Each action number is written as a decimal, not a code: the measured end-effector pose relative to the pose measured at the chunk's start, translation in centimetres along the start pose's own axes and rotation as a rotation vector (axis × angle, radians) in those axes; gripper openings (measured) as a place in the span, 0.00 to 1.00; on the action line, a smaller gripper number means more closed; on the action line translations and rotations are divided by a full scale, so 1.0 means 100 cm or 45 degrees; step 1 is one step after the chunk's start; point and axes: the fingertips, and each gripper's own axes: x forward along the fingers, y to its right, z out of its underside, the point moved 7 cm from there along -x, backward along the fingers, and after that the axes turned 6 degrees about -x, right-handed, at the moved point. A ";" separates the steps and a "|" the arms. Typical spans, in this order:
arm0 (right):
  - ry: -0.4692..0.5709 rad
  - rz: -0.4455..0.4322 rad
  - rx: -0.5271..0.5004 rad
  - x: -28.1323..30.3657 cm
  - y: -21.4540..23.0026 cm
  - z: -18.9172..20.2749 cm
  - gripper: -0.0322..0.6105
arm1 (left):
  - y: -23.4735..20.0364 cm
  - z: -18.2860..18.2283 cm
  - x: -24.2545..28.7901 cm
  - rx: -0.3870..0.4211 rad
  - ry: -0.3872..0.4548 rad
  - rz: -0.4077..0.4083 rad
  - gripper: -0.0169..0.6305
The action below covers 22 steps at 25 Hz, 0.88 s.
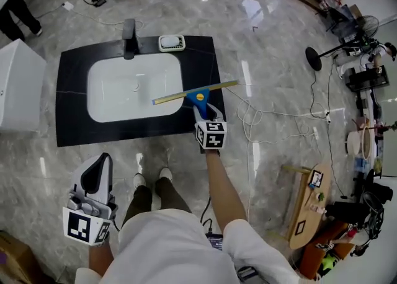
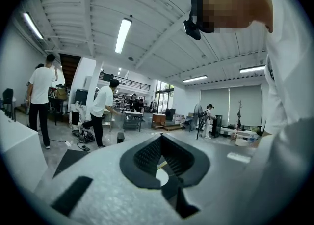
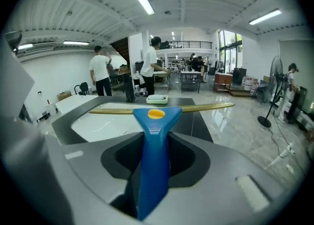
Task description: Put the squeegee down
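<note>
Bright, even light from ceiling tubes [image 2: 123, 34]; glare patches on the marble floor [image 1: 253, 8]; both gripper views bend strongly at dark edges.

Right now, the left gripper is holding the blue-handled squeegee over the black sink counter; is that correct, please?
Not quite: it is the right gripper, not the left, that is holding the blue-handled squeegee over the black sink counter. The right gripper view shows the handle clamped between its jaws, while the left gripper holds nothing.

White short-sleeved T-shirt [image 1: 169, 244], dark trousers [image 1: 155, 199], white shoes [image 1: 165, 174]
</note>
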 end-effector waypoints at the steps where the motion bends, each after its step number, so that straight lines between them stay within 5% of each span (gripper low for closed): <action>1: -0.029 0.007 0.014 0.010 0.005 0.003 0.28 | 0.004 0.002 0.010 0.001 -0.011 0.016 0.03; 14: -0.410 -0.035 0.092 0.084 0.026 0.027 0.28 | 0.024 0.021 0.052 0.009 -0.083 0.038 0.03; 22: -0.443 -0.054 0.027 0.086 0.022 0.036 0.29 | 0.025 0.021 0.048 0.006 -0.084 0.028 0.03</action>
